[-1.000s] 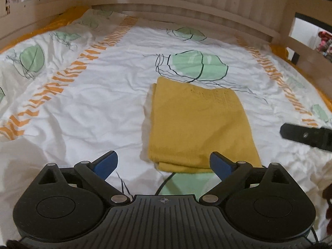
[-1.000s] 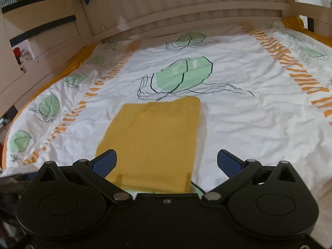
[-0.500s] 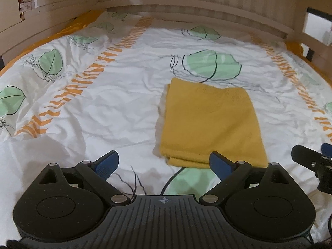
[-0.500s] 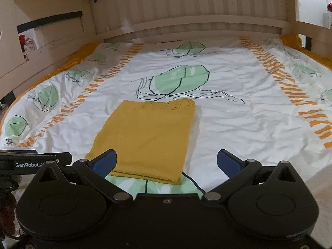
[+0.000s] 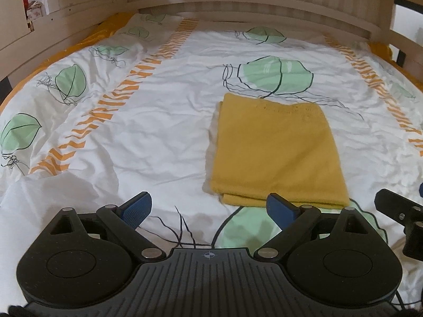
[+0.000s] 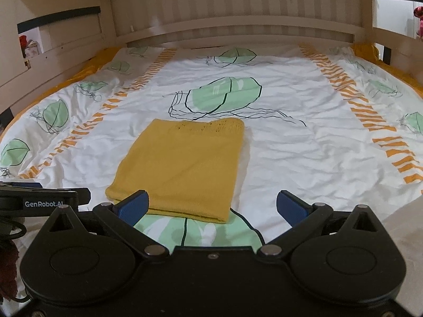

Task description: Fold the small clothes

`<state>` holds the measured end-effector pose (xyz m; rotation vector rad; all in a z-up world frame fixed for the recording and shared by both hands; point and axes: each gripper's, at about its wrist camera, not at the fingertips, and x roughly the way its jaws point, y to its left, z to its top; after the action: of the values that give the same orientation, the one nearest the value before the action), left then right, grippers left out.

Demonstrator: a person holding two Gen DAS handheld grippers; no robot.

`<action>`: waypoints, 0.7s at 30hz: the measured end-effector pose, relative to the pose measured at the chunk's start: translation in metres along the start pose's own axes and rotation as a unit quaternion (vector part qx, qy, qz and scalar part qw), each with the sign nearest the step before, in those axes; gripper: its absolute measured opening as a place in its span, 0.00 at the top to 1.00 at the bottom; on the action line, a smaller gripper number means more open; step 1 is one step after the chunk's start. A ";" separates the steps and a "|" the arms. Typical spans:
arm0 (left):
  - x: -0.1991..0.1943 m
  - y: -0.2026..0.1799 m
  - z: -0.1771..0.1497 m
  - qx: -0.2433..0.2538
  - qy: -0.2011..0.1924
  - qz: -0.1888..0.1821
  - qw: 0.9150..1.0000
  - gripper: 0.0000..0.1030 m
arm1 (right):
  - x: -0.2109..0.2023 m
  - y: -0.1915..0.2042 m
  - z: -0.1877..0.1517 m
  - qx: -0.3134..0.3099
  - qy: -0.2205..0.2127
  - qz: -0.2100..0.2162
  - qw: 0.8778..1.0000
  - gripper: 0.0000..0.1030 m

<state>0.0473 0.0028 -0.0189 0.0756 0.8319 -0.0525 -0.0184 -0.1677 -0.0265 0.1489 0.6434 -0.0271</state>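
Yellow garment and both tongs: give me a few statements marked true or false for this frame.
1. The yellow garment lies folded flat on the bedspread. True.
2. The left tongs grip the garment. False: open, holding nothing.
3. The right tongs are shut. False: open, fingers wide apart.
4. The bedspread shows green leaves and orange stripes. True.
5. A second garment lies beside the yellow one. False: only one shows.

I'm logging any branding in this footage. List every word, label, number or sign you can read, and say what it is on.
"GenRobot.AI" in white letters on the side of the left claw, seen in the right wrist view.
No letters or numbers on the folded yellow garment, the leaf-print bedsheet or the wooden headboard.
A small crosshair symbol, no text, on the left claw's body in its own view.
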 end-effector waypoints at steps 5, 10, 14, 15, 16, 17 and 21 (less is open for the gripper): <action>0.000 0.001 -0.001 -0.002 0.005 -0.003 1.000 0.08 | 0.000 0.000 0.001 0.004 0.002 0.005 1.000 0.01; -0.001 0.005 -0.001 -0.007 0.005 -0.001 1.000 0.08 | 0.002 -0.003 0.000 0.011 0.009 0.005 1.000 0.01; -0.001 0.009 0.000 -0.010 0.006 -0.001 1.000 0.08 | 0.003 -0.006 0.000 0.017 0.012 0.009 1.000 0.01; -0.001 0.010 0.000 -0.010 0.006 0.000 1.000 0.08 | 0.003 -0.006 0.000 0.016 0.013 0.009 1.000 0.01; -0.001 0.010 0.000 -0.010 0.007 0.000 1.000 0.08 | 0.003 -0.006 0.000 0.016 0.013 0.009 1.000 0.01; -0.001 0.010 0.000 -0.009 0.008 0.000 1.000 0.08 | 0.003 -0.006 0.000 0.016 0.013 0.009 1.000 0.01; 0.000 0.011 0.000 -0.009 0.012 -0.001 1.000 0.08 | 0.004 -0.007 0.000 0.017 0.017 0.011 1.000 0.01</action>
<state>0.0483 0.0134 -0.0185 0.0591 0.8567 -0.0459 -0.0161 -0.1743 -0.0301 0.1907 0.6749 -0.0138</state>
